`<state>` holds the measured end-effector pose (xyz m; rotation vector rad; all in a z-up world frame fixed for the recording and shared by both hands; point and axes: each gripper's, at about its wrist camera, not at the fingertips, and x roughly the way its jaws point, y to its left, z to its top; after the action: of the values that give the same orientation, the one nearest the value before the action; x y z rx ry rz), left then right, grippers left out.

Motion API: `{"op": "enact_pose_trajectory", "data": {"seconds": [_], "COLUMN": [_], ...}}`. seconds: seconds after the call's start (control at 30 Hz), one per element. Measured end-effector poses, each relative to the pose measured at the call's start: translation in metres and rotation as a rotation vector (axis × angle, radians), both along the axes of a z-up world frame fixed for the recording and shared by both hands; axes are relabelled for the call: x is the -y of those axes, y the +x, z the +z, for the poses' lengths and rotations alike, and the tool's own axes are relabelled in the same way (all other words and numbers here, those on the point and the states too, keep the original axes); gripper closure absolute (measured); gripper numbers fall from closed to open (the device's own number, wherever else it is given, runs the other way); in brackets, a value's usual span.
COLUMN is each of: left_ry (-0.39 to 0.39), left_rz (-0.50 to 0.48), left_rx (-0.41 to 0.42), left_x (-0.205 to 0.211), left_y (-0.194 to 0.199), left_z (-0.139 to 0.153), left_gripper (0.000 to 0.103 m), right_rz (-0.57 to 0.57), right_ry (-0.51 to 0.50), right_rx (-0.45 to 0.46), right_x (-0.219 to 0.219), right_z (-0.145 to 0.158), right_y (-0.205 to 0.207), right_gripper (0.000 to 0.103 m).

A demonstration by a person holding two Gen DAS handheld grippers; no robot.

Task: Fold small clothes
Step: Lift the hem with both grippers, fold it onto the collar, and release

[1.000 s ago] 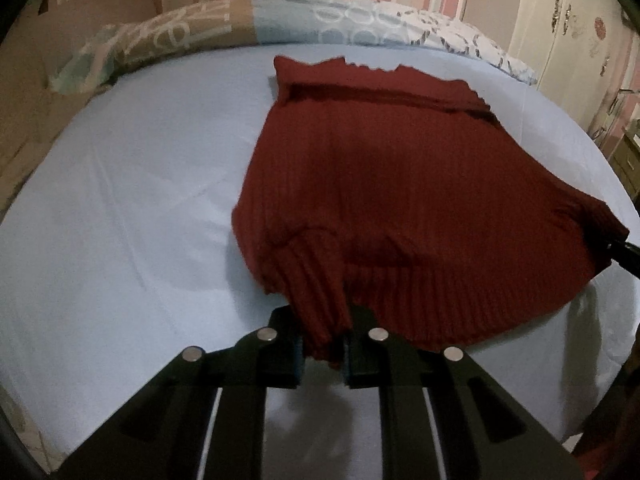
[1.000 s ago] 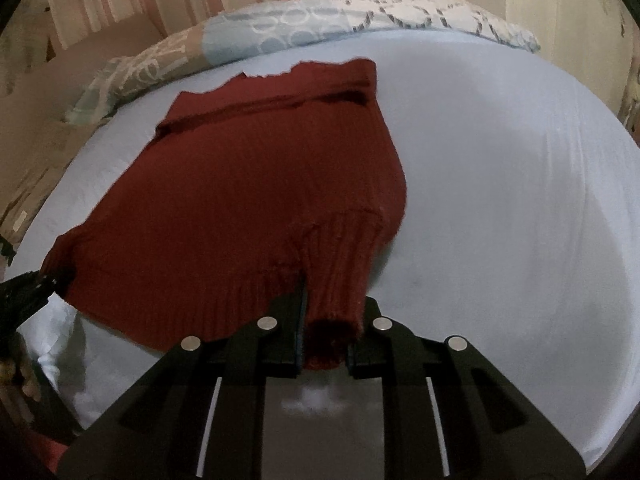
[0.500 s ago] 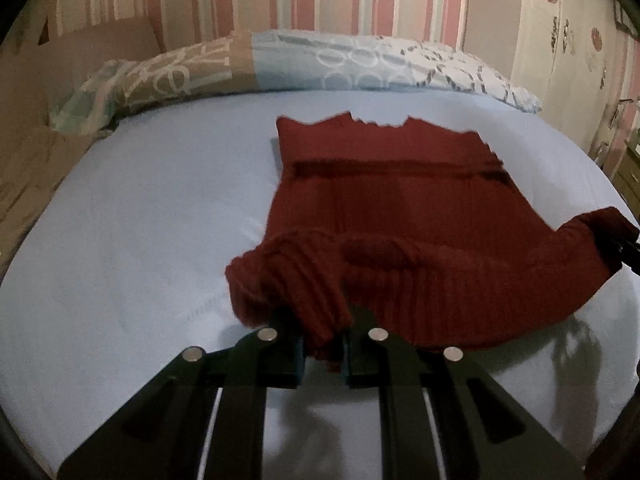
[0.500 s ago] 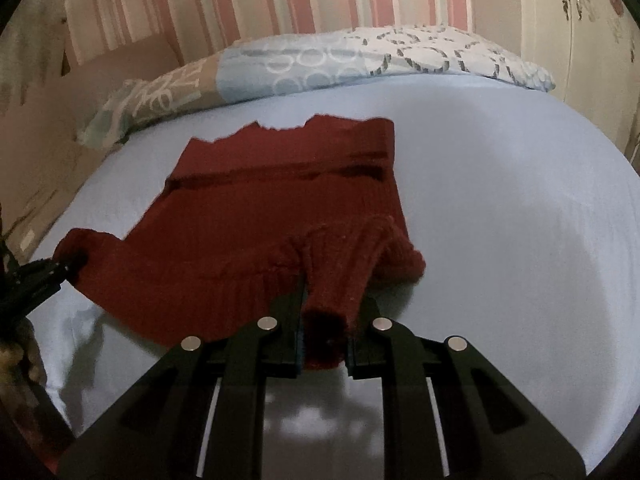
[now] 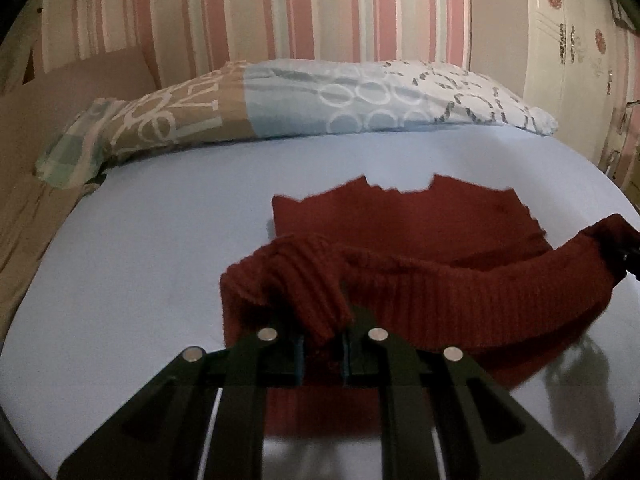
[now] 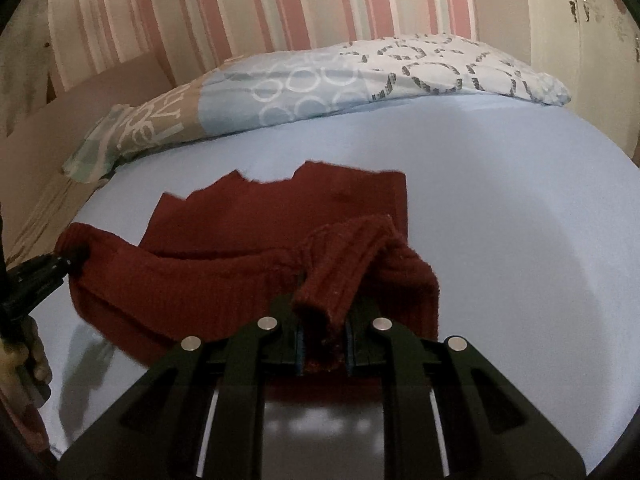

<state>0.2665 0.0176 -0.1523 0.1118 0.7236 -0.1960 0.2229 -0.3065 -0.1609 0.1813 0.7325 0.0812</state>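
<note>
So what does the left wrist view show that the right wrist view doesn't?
Only the left wrist view: the left gripper up close, shut on the red sweater, and the right gripper's tip at the frame's right edge. Only the right wrist view: the right gripper up close, shut on a ribbed cuff, plus fingers on the left gripper. Both: bed sheet, patterned pillow, striped wall.

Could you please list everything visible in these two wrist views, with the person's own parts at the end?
sweater: one, dark red ribbed knit, on the sheet, near edge lifted and doubled toward the far edge
sheet: one, pale blue, covering the bed
pillow: one, tan, blue and white patterned, along the far side of the bed
wall: pink and cream stripes, behind the bed
wardrobe: one, cream with red motifs, far right
left gripper: one, black, shut on the sweater
right gripper: one, black, shut on the sweater
hand: one, on the left gripper's handle
</note>
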Motion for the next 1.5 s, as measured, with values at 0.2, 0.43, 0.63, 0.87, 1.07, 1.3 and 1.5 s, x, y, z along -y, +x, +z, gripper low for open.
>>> {"op": "enact_pose_trajectory", "data": {"seconds": [0.2,0.43,0.63,0.87,1.07,1.3,1.5], "left_ry": [0.0,0.03,0.056,0.072,-0.023,-0.027,0.024], "left_rz": [0.007,0.004,-0.005,-0.017,0.009,0.004,0.016], "left_rx": [0.011,-0.076,-0.12,-0.146,-0.067,-0.054,-0.163], "left_x": [0.012,0.026,0.026,0.028,0.001,-0.011,0.009], "left_y": [0.066,0.143,0.166,0.174,0.148,0.127,0.164], "left_z": [0.004,-0.032,-0.066,-0.075,-0.032,-0.023,-0.059], "left_gripper": [0.09,0.09,0.09,0.084,0.025,0.023,0.023], "right_rz": [-0.007,-0.039,-0.035,-0.007,-0.008,0.027,0.043], "right_ry": [0.005,0.044,0.02,-0.003,0.003,-0.034,-0.019], "right_rx": [0.006,-0.12,-0.162,-0.167,0.025,-0.006,-0.089], "right_x": [0.01,0.023,0.024,0.021,0.025,0.02,0.009], "right_z": [0.002,-0.038,-0.066,-0.066,-0.027,-0.033,-0.047], "right_y": [0.068,0.148,0.166,0.173,0.135,0.126,0.161], "right_gripper": [0.088,0.088,0.088,0.076,0.006,0.01,0.02]}}
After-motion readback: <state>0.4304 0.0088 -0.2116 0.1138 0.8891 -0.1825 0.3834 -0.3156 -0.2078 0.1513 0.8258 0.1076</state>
